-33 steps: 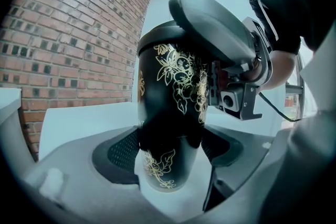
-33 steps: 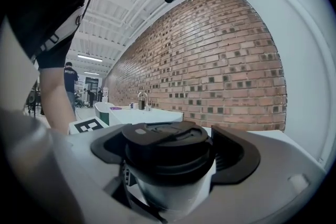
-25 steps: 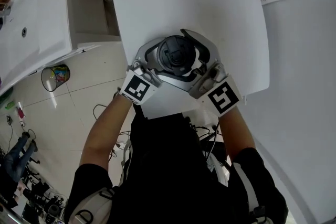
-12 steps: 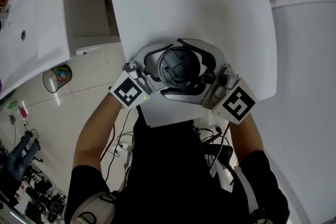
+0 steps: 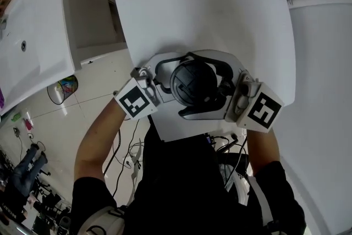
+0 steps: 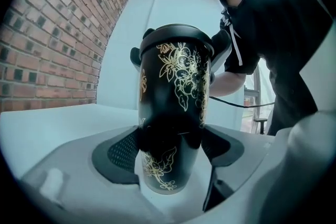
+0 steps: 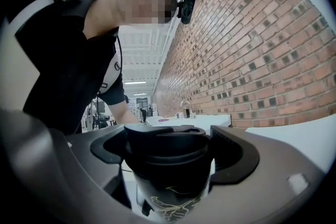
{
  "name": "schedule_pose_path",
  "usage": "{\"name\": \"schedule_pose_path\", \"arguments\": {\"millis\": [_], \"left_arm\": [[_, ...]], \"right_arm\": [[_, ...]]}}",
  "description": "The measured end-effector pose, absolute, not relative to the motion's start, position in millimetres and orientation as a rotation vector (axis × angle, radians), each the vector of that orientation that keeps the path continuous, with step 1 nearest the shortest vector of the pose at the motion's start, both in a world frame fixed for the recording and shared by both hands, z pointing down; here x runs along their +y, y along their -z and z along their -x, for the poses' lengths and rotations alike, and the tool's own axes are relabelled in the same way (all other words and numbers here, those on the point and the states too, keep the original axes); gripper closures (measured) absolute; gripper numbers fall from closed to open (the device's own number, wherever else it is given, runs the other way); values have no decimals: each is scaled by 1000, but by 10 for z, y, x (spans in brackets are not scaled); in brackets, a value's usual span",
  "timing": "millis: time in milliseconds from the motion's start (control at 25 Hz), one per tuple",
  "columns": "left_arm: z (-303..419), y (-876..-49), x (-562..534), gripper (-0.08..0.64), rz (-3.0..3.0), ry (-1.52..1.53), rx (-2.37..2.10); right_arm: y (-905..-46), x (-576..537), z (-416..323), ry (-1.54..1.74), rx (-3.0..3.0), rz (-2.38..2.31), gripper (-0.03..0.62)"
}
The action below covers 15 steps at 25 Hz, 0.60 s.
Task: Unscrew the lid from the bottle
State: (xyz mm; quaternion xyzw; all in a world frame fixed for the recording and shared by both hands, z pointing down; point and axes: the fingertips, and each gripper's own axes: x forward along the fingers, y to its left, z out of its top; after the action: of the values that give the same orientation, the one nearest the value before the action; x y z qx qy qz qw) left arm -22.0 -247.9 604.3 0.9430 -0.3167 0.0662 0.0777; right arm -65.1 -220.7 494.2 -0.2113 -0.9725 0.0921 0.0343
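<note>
Left gripper (image 6: 170,149) clasps bottle (image 6: 174,97), right gripper (image 7: 170,152) clasps lid (image 7: 165,139)

A lab-like workroom is suggested. A brick wall (image 6: 58,34), white tables (image 5: 209,8) and loose floor cables (image 5: 116,146) are seen.

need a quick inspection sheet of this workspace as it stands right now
surface: white table, holding only the job's things
job's things: black bottle with gold flower print, upright; black lid on its top
clutter: nothing seen on the table
grippers: left tool clamped on the bottle's lower body; right tool closed round the lid
cables: loose cables on the floor by the table's near edge
surroundings: brick wall, tiled floor, bin, white counter
</note>
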Motion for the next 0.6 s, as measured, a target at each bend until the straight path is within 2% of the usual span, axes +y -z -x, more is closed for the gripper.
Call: {"name": "schedule_pose_path", "arguments": {"millis": [600], "left_arm": [[239,-6053,-2448,181,-2851,-147,-912]], "right_arm": [[-4736,-2340,685,-631,-3069,580,126]]}}
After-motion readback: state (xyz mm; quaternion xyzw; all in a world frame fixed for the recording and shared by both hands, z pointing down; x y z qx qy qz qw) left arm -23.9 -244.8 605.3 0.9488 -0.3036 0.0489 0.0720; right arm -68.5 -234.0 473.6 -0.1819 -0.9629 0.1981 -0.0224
